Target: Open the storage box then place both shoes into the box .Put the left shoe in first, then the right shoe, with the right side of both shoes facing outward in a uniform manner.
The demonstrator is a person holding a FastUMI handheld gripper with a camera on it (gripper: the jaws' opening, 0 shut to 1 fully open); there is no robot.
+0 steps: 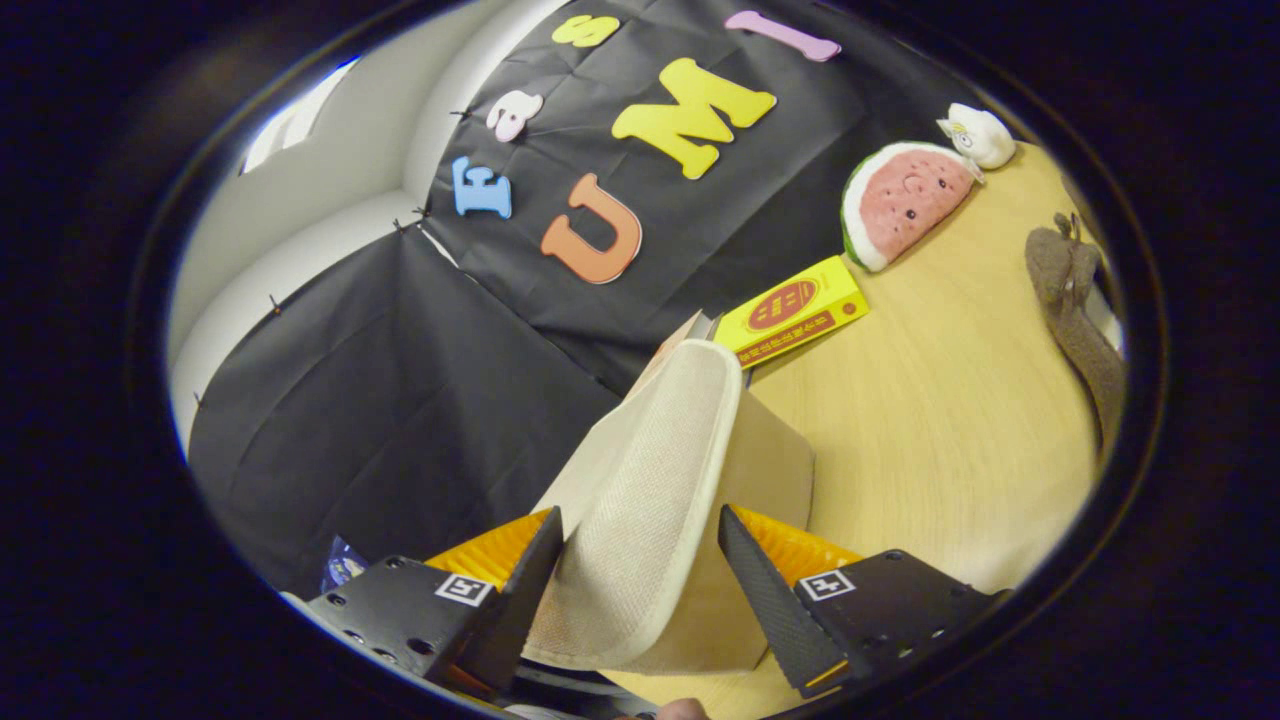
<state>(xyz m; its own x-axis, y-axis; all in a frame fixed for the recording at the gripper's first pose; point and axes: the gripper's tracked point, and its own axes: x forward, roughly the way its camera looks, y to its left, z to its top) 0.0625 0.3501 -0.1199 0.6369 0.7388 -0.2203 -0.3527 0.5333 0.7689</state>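
I've got the gripper (640, 575) around a cream mesh shoe (640, 500), fingers (520, 590) either side of it. The left one looks to be touching the fabric; the right sits just beside, w/ a sliver of gap, so can't tell if it's a true pinch. Shoe's lifted and tilted, toe pointing away, prob so it can go in sideways. Behind it sits a tan box (770, 470), likely the storage box; can't tell if open. Surface is a light wood table (950, 400): yellow book (795, 310) just beyond the shoe, watermelon plush (905, 200) and white toy (980, 135) further back, brown plush (1075, 300) off to one side. Black cloth wall behind, white room wall past it.
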